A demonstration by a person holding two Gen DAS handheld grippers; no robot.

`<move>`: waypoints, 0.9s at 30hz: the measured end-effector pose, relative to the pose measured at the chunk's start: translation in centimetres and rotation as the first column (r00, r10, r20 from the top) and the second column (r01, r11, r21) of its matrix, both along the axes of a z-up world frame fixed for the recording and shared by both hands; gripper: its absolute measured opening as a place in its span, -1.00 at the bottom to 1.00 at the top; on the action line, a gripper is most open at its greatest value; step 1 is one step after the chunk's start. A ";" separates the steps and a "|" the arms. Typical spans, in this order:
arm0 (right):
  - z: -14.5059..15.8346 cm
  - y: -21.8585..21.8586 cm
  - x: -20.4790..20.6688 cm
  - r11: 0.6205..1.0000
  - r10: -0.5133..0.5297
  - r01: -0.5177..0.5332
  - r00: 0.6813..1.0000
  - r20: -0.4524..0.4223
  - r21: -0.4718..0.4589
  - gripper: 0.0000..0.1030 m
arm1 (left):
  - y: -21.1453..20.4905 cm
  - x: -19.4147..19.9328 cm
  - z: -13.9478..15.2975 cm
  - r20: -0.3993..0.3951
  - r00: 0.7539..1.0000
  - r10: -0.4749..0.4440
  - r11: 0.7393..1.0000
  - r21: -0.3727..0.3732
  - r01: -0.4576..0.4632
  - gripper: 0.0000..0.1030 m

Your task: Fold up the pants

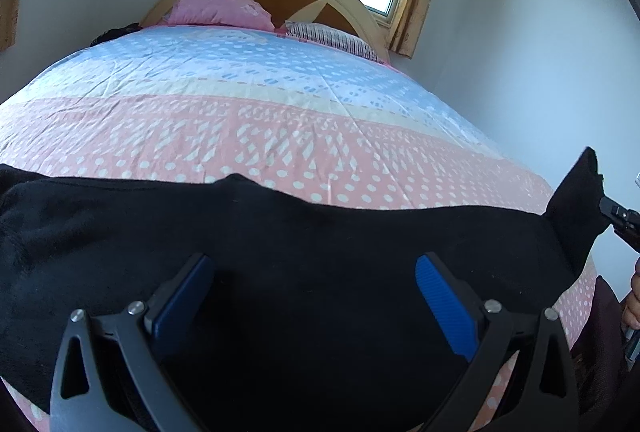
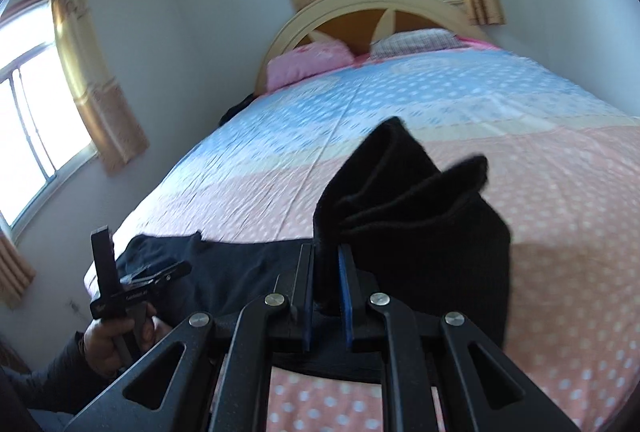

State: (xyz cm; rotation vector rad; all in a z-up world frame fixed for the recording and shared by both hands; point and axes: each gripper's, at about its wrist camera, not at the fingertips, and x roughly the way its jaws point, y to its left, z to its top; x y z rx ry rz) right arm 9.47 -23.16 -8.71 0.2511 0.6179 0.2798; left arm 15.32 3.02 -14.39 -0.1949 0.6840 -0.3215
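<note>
The black pants point(image 1: 280, 252) lie stretched along the near edge of the bed point(image 1: 280, 120), mostly flat, with one end lifted off the cover. My right gripper point(image 2: 326, 296) is clamped on that raised end, the cloth bunched between its blue pads. My left gripper point(image 1: 316, 296) hovers over the middle of the pants, jaws spread wide and empty. I judge the fold barely begun: the lifted end has yet to be carried across.

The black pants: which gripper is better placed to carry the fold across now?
The right gripper: it is shut on a lifted end of the black pants. The left gripper is open above the cloth and holds nothing.
</note>
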 end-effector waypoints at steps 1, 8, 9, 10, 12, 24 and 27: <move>-0.8 1.0 0.7 1.000 0.018 -0.019 1.000 -0.020 -0.015 -0.78 | 0.0 -0.1 0.0 0.002 1.000 -0.003 1.000 0.002 0.003 1.00; -6.3 5.5 3.1 0.980 0.078 -0.106 0.983 -0.163 -0.171 -0.74 | 0.1 -0.7 0.6 0.032 0.999 0.003 1.000 -0.005 -0.003 1.00; -6.5 5.3 3.0 0.979 0.094 -0.123 0.980 -0.174 -0.163 -0.73 | 0.0 -0.9 0.9 0.042 0.999 0.000 1.000 -0.008 0.000 1.00; -6.5 5.1 2.9 0.978 0.114 -0.142 0.977 -0.180 -0.154 -0.68 | -0.1 -1.2 1.2 0.052 0.999 -0.004 1.000 -0.018 0.005 1.00; -6.2 4.4 2.5 0.976 0.160 -0.185 0.968 -0.195 -0.118 -0.35 | -0.9 -1.4 1.9 0.054 0.998 -0.044 0.998 -0.045 0.046 1.00; -4.1 -6.7 -0.8 0.994 -0.100 0.102 0.994 -0.042 0.027 -0.28 | -13.1 1.5 3.1 -0.077 0.934 -0.350 0.937 -0.031 0.349 0.79; -4.8 -8.8 -0.8 0.977 -0.195 0.199 0.979 -0.057 0.076 -0.28 | -15.6 2.1 2.9 -0.112 0.917 -0.384 0.923 -0.039 0.382 0.70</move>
